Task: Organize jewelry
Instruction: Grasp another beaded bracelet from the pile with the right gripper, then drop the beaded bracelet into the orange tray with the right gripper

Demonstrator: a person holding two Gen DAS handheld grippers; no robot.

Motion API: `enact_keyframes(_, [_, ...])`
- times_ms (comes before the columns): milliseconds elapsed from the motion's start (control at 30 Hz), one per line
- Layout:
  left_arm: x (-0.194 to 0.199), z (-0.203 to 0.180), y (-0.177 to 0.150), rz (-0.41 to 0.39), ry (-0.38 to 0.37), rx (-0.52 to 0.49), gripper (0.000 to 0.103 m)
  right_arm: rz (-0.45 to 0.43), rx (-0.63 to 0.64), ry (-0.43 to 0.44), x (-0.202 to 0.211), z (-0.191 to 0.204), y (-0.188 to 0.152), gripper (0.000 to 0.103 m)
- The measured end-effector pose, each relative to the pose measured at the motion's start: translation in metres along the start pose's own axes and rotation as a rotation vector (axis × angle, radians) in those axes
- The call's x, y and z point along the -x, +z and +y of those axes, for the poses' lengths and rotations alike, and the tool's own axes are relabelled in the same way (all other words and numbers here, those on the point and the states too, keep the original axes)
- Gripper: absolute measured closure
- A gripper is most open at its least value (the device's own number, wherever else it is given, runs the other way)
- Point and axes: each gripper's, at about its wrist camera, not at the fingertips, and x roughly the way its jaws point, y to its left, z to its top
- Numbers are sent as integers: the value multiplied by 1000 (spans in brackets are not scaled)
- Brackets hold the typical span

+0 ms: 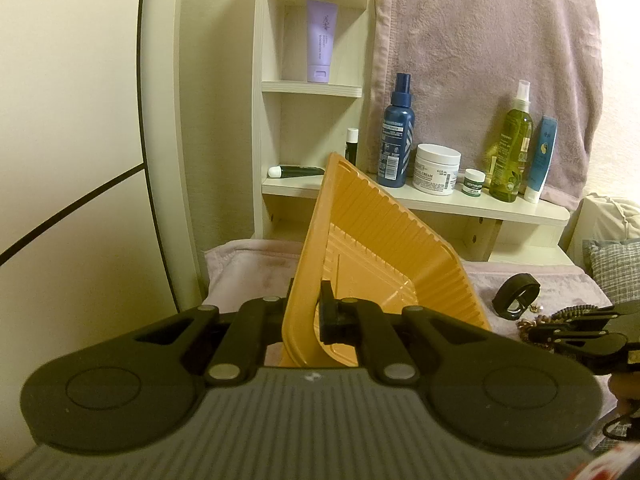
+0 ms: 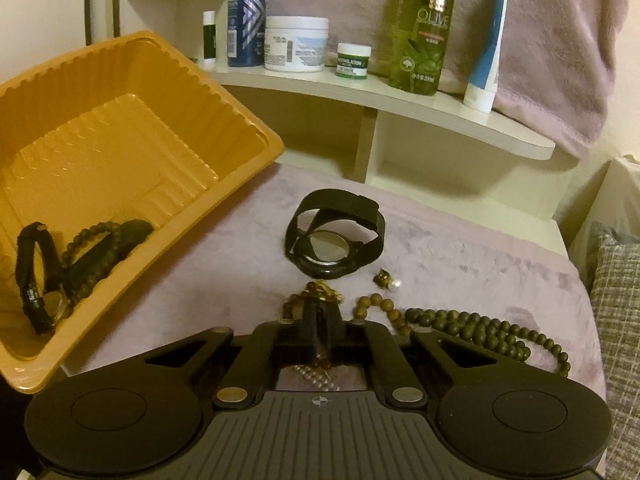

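A mauve towel (image 2: 420,248) covered the counter, and a second one hung behind the white shelf (image 2: 400,100) with its toiletries: a blue spray bottle (image 2: 245,12), a green olive-oil bottle (image 2: 424,28), a white cream jar (image 2: 296,44), a small green jar (image 2: 353,60) and a blue-and-white tube (image 2: 490,52).

The orange tray (image 2: 132,128) sat tilted at the left, its near wall pinched by the left claw (image 1: 306,312), whose jaws were clamped tight on the plastic rim. Inside, in the low corner, lay a black bracelet (image 2: 30,276), a dark bead bracelet (image 2: 90,256) and the gold edge of a watch (image 2: 56,304), all huddled together.

The right claw (image 2: 320,312) pointed down at the towel with its jaws drawn together on a gold chain piece (image 2: 324,292); exactly what they gripped was partly hidden.

A long string of brown wooden beads (image 2: 472,328) curled to the right of that claw. A black watch (image 2: 334,236) lay face down just beyond the gold piece, its metal back showing. Between the watch and the beads sat a small pearl earring (image 2: 390,282).
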Motion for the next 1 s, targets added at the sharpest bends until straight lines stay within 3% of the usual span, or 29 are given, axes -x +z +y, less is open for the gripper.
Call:
enact_keyframes(633, [0, -1, 0, 2, 2, -2, 97, -205, -27, 65, 75, -2, 49, 99])
enact_keyframes(1000, [2, -2, 0, 2, 0, 1, 97, -266, -16, 256, 96, 35, 81, 99])
